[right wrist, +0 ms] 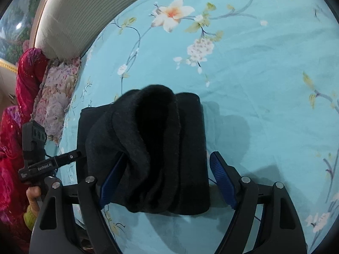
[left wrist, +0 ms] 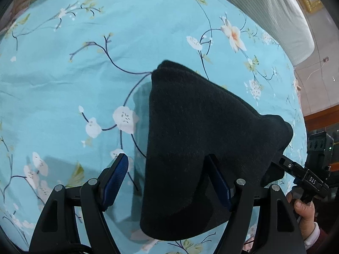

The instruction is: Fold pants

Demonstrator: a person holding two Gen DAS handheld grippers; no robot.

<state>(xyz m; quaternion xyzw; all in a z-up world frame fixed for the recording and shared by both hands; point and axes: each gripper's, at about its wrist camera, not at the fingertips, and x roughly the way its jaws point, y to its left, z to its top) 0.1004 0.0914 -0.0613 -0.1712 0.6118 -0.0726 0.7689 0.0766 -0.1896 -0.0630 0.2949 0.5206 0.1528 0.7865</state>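
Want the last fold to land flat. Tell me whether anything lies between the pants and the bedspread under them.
Nothing visible does. The black pants hang draped over the open left gripper and right gripper. The turquoise floral bedspread around them shows only their shadow. The floral pillow sits off at the edge.

Bed sheet (left wrist: pixel 63 89) lies flat and bare to the left of the black pants (left wrist: pixel 201 137); open passage there. Same on the far side in the right wrist view, sheet (right wrist: pixel 264 84) bare beyond and right of the pants (right wrist: pixel 165 148). Obstacles: pants bulk drapes between both sets of fingers, each hand-held gripper (left wrist: pixel 296 169) (right wrist: pixel 53 163) sits just beside the bundle's edge, striped bolster (right wrist: pixel 74 17) and floral pillow (right wrist: pixel 57 97) bound one side of the bed.
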